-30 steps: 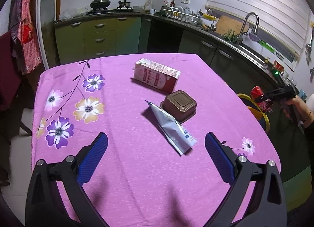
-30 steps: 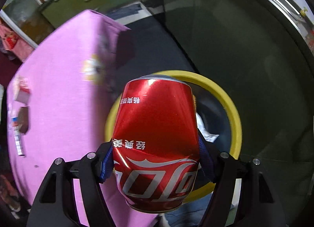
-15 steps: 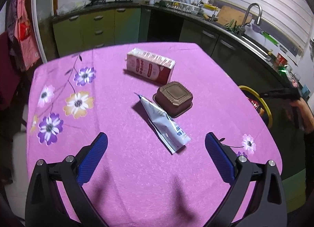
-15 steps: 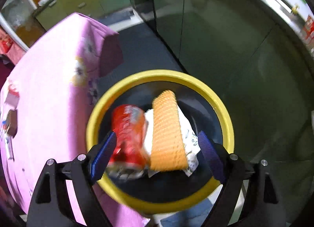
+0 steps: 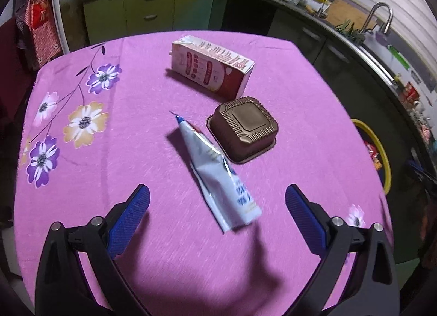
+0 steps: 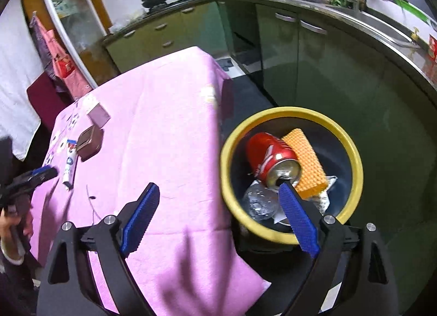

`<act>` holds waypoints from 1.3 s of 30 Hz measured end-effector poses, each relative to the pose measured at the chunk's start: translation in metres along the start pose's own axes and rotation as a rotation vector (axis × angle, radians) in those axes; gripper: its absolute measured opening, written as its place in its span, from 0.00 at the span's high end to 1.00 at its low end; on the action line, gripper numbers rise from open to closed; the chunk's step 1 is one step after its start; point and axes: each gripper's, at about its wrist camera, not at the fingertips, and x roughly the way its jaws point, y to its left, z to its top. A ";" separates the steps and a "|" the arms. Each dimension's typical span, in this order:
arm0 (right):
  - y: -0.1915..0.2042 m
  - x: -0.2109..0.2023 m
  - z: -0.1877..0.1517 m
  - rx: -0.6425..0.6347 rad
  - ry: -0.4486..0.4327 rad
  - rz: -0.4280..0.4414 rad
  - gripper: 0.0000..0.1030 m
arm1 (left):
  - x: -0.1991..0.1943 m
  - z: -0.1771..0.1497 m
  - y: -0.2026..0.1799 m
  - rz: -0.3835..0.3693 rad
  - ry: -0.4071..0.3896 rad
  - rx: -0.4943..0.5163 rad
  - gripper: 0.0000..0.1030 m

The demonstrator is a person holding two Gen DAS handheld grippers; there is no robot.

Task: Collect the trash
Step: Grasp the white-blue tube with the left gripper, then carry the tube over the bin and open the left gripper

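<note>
Right tool (image 6: 218,216) has just spread its jaws, nothing between them now, red cola can (image 6: 269,159) dropped into the yellow-rimmed bin (image 6: 352,149) beside the desk (image 6: 164,125); left tool (image 5: 217,213), spread and empty, hovers over the toothpaste tube (image 5: 215,174), likely next pickup.

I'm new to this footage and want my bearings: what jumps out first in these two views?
The bright purple flowered tablecloth fills the left wrist view, with a carton, a brown tray upside down and a flattened tube lying near its middle. In the right wrist view, a yellow-rimmed bin beside the table holds a red can and an orange sponge.
</note>
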 end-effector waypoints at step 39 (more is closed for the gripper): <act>0.004 -0.006 -0.016 0.023 -0.060 0.089 0.14 | -0.044 -0.015 -0.022 -0.022 0.038 0.144 0.83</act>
